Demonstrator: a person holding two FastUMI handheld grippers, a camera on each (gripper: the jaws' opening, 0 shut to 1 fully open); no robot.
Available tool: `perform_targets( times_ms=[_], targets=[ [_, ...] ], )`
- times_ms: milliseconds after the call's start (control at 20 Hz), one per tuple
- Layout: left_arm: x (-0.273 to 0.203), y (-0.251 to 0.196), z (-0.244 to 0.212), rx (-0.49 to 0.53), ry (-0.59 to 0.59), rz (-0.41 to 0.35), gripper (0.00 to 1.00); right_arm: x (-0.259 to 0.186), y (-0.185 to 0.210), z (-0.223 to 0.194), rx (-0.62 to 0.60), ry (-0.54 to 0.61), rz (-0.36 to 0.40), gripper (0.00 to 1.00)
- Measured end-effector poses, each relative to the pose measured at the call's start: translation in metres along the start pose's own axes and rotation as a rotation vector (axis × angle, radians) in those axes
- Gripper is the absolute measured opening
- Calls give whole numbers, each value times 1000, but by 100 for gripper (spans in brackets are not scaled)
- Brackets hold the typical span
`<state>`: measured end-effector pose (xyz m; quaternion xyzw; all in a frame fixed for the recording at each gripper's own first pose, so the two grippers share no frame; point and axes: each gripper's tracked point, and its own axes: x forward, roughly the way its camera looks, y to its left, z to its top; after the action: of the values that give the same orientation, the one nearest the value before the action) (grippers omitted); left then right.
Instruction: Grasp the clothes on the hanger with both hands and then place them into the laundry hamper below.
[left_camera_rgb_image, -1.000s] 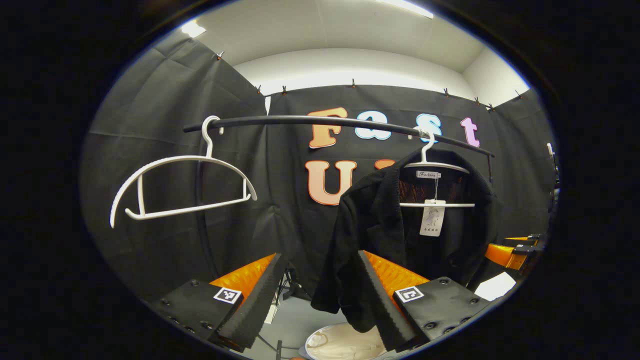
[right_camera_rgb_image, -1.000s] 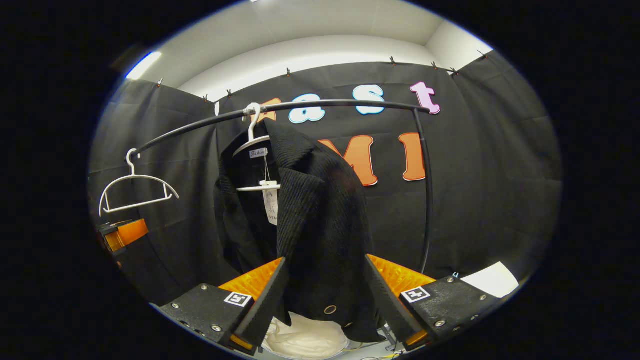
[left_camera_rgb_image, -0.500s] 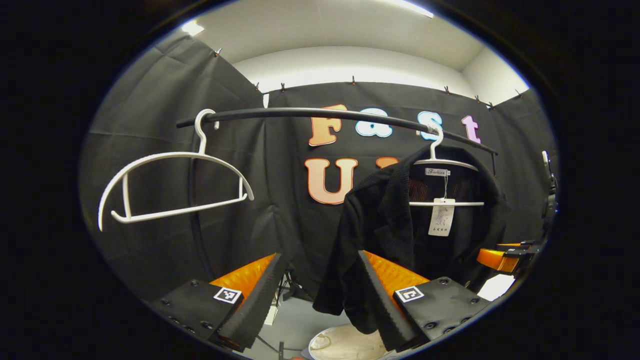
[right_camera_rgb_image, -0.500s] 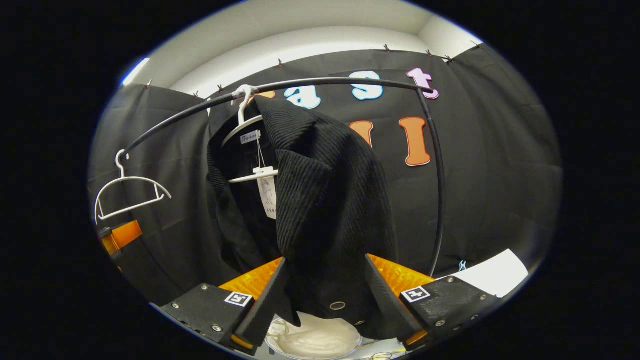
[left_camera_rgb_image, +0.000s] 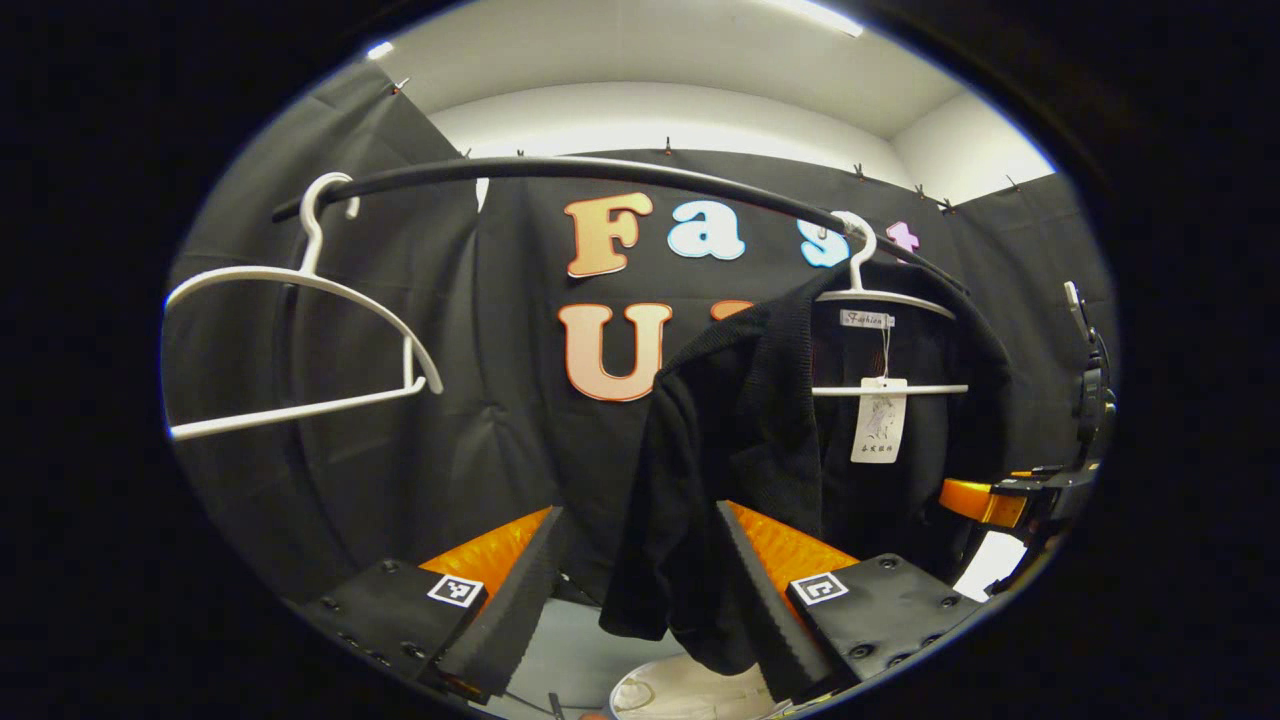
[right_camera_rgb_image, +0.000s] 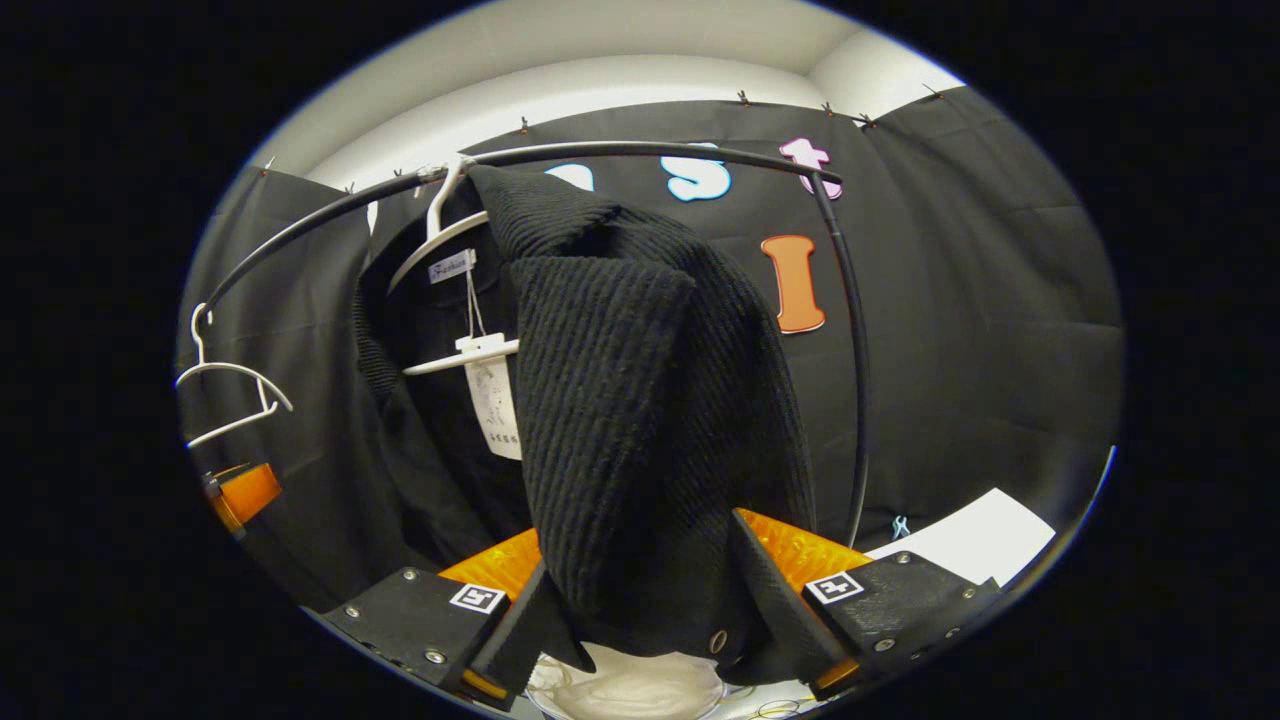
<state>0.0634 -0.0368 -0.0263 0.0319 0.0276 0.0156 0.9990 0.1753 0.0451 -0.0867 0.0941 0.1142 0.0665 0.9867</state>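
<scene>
Both your grippers moved closer to black jacket (right_camera_rgb_image: 640, 400) on white hanger (left_camera_rgb_image: 880, 300), black rail (left_camera_rgb_image: 560, 170). Left gripper (left_camera_rgb_image: 640, 590): spread, sleeve hem between fingers. Right gripper (right_camera_rgb_image: 640, 600): spread, jacket front between fingers. Hamper (right_camera_rgb_image: 630, 690) below. Empty hanger (left_camera_rgb_image: 300, 300) left. Black cloth walls.

A small neck label (left_camera_rgb_image: 866, 319) and a hanging paper tag (left_camera_rgb_image: 878, 421) on the black jacket (left_camera_rgb_image: 740, 440) carry print too small to read.

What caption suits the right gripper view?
Open right gripper straddling a black jacket on its hanger, hamper below.
</scene>
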Motion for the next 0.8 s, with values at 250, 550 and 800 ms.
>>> perform_targets(
  times_ms=[250,550,800],
  targets=[
    [35,-37,-24,-10,30,-132,94,-1,-5,5,-21,-19,-53,64],
    [59,-74,-52,-29,83,-243,96,-12,-8,11,-37,-32,-98,37],
    [88,-97,-65,-12,93,-274,96,-26,-15,22,-39,-58,-128,19]
  ],
)
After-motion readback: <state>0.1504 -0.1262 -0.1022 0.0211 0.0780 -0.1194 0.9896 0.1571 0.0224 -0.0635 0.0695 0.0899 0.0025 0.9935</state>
